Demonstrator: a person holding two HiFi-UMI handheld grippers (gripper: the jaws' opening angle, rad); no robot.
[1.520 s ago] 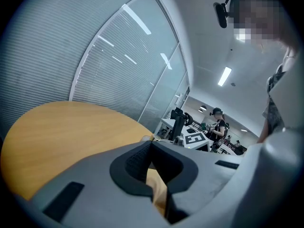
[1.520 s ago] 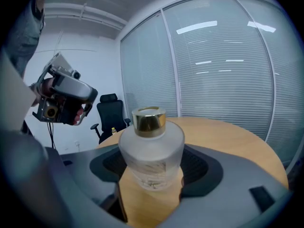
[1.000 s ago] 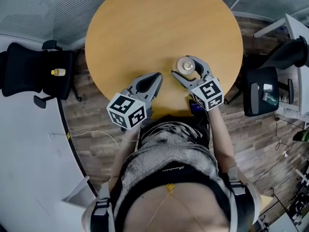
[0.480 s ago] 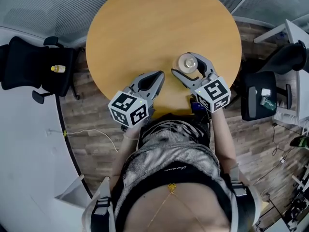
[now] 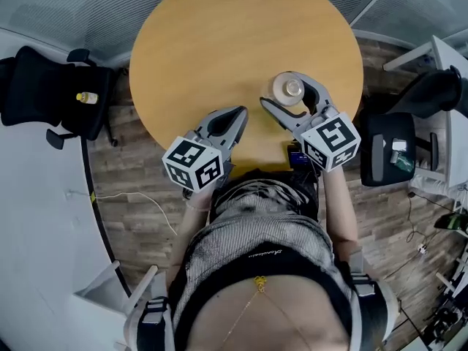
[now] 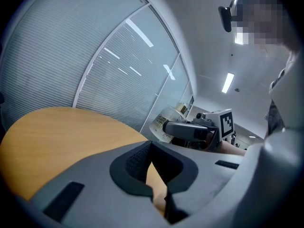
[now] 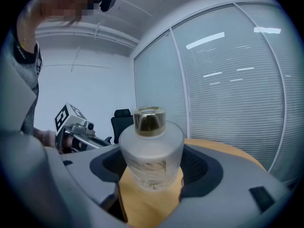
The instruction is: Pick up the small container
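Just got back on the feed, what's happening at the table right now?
A person works two handheld grippers over a round wooden table. The right gripper has its jaws closed on a small frosted bottle with a gold cap, near the table's edge. The left gripper sits beside it, jaws shut and empty.

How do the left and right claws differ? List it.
The right claw grips the small container, frosted with a gold cap; the left claw holds nothing. The right claw's jaws are held apart by the small container; the left claw's jaws are together. Both are over the near edge of the round table.
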